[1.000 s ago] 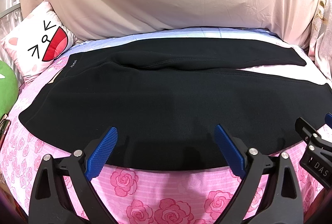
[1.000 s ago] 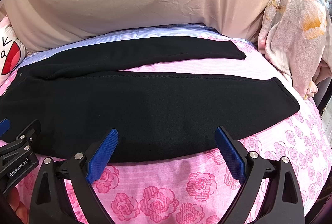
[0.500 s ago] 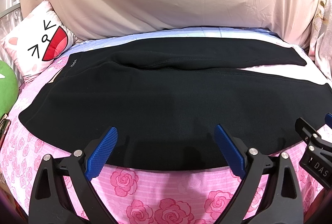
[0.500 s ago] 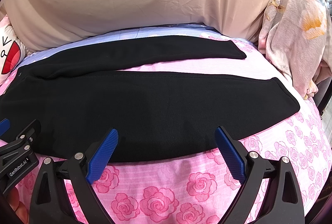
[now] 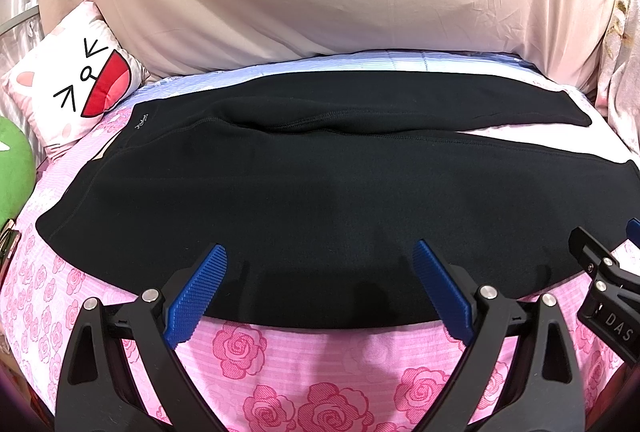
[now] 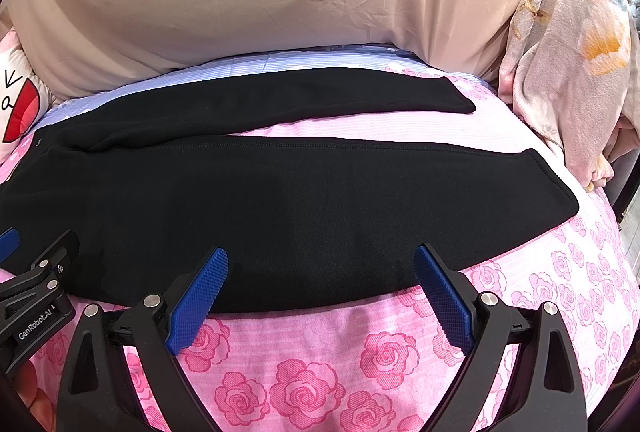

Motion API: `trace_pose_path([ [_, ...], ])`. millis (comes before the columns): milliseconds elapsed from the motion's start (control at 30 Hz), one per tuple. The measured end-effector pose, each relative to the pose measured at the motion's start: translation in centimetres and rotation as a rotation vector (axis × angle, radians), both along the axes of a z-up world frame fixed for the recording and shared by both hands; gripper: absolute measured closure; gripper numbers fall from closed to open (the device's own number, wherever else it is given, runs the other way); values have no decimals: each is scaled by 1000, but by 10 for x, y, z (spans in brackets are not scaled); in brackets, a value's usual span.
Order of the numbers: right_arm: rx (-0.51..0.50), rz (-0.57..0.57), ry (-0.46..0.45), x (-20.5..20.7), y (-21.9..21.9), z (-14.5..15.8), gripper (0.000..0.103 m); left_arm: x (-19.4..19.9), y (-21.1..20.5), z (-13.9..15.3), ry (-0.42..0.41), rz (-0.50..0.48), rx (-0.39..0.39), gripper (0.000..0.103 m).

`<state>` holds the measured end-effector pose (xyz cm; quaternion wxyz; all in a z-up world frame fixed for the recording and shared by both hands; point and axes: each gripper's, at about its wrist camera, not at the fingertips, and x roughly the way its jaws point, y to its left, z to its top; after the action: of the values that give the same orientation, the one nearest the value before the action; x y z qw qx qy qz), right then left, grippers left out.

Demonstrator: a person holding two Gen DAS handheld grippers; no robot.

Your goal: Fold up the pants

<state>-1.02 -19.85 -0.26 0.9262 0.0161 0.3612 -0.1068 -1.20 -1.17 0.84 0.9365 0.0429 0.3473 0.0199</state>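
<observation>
pants (image 6: pixel 280 200): waist end cut off at left edge of right wrist view
pants label (image 5: pixel 141 122): print too small to read
green plush (image 5: pixel 14 160): mostly cut by left edge
cat pillow (image 6: pixel 18 104): only a sliver shows
right claw (image 5: pixel 634 232): mostly out of frame, jaw gap unseen

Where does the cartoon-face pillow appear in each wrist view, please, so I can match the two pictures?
Left wrist view: cartoon-face pillow at the left edge, beyond the waistband end of the black pants.
Right wrist view: only a sliver of it at the far left edge.
Shared landmark: the far pant leg's cuff.
</observation>
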Motion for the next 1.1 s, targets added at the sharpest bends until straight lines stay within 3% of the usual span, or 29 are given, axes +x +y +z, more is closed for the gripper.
trace_pose_path([
  [367, 48, 32, 3, -4, -6, -3, 11, -4, 8, 2, 3, -2, -25, 10],
  [533, 115, 91, -52, 12, -59, 36, 11, 6, 50, 46, -53, -20, -97, 9],
  [633, 161, 126, -77, 60, -119, 54, 11, 39, 95, 75, -86, 36, -158, 7],
  [733, 184, 75, 38, 139, -192, 42, 13, 87, 144, 86, -50, 143, -181, 6],
  [767, 208, 64, 55, 155, -207, 37, 15, 99, 158, 85, -27, 171, -196, 6],
  [800, 220, 53, 64, 171, -222, 33, 26, 113, 174, 84, -4, 192, -220, 6],
  [833, 203, 29, 68, 190, -238, 29, 28, 132, 192, 81, 24, 198, -251, 6],
  [933, 135, 1, 106, 230, -259, 17, 28, 175, 238, 71, 92, 305, -286, 6],
  [1100, 98, 19, 162, 279, -272, 1, 26, 246, 294, 47, 190, 349, -319, 6],
])
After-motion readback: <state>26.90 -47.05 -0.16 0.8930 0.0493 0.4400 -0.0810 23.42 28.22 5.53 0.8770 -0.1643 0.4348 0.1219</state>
